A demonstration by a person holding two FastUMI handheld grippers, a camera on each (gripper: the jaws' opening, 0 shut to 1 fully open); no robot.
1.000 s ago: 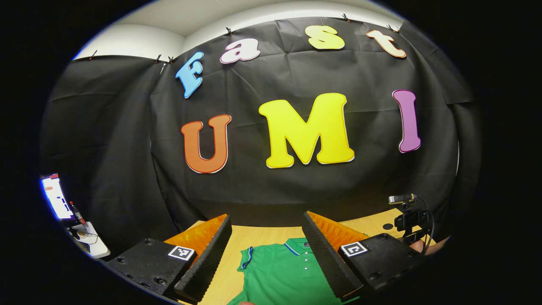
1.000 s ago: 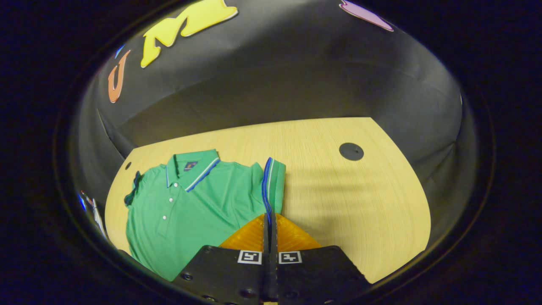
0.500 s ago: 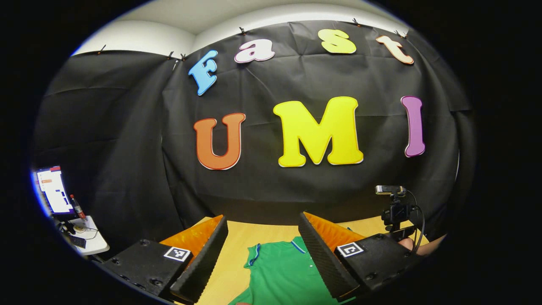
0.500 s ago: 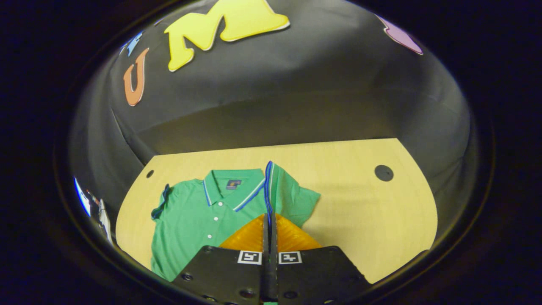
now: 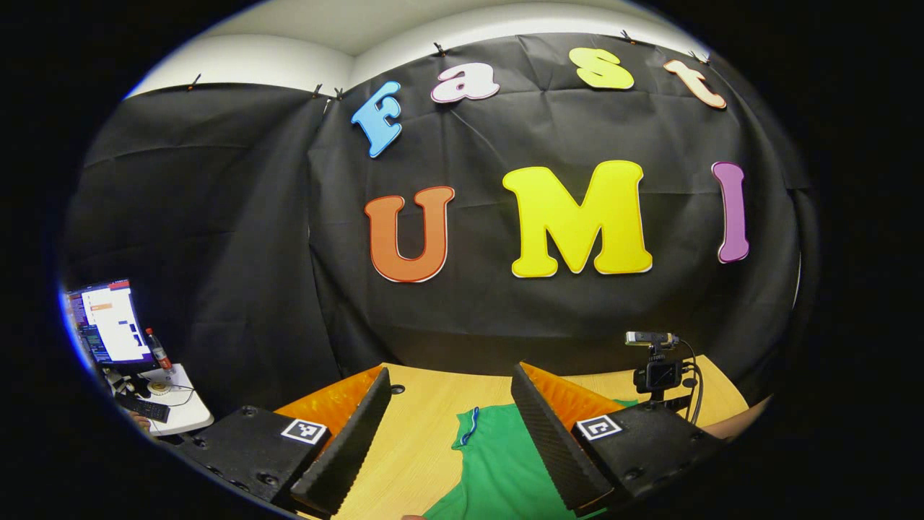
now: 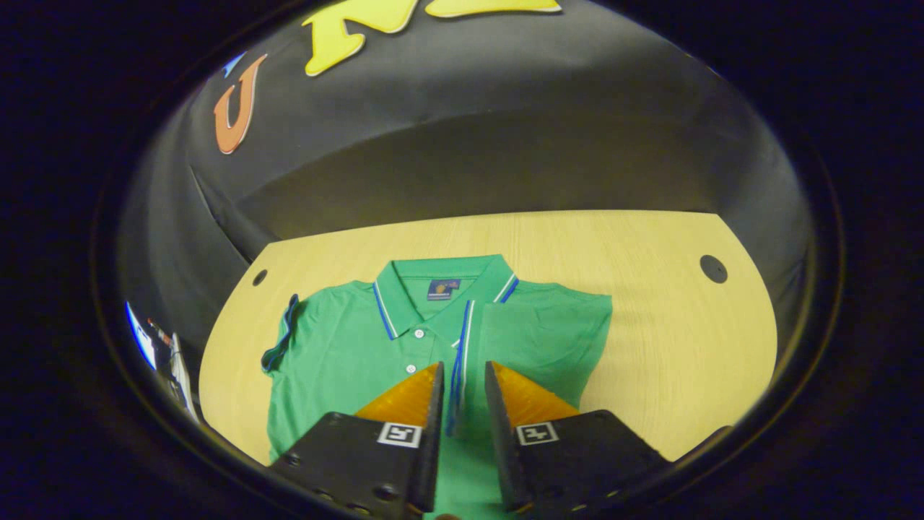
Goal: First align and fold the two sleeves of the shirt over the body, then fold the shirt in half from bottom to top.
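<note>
1. On the pale wood-grain surface (image 6: 650, 347) lies a green polo shirt (image 6: 346, 354), collar toward the far wall, front side up, buttons visible down the placket.
2. Right sleeve (image 6: 538, 339) of the shirt is folded inward over the body; its blue-and-white striped cuff edge (image 6: 462, 347) runs nearly straight down the chest, just beside the placket.
3. Left sleeve (image 6: 283, 339) lies at the shirt's outer edge, its dark blue cuff trim showing.
4. Right gripper (image 6: 460, 390): jaws spread a little, one on each side of the striped cuff edge; no pinch on the cloth visible. Whether the fingertips touch the fabric cannot be told.
5. Left gripper (image 5: 447, 433): jaws spread wide, holding nothing, raised above the near part of the surface, camera looking mostly at the wall. Part of the shirt shows between its fingers.
6. Surface details: rounded far corners; two dark round spots, one near the far right corner (image 6: 713, 269), one near the far left (image 6: 259, 277).
7. Room: black cloth wall (image 5: 216, 231) on the back and sides, clipped at the top below a white wall (image 5: 253, 65).
8. Off to the left stand a lit monitor (image 5: 108, 321) and a small white table (image 5: 173, 412) with a bottle (image 5: 157, 348) and cables.
9. At the surface's right side stands a small black camera on a mount (image 5: 658, 365) with a cable.
</note>
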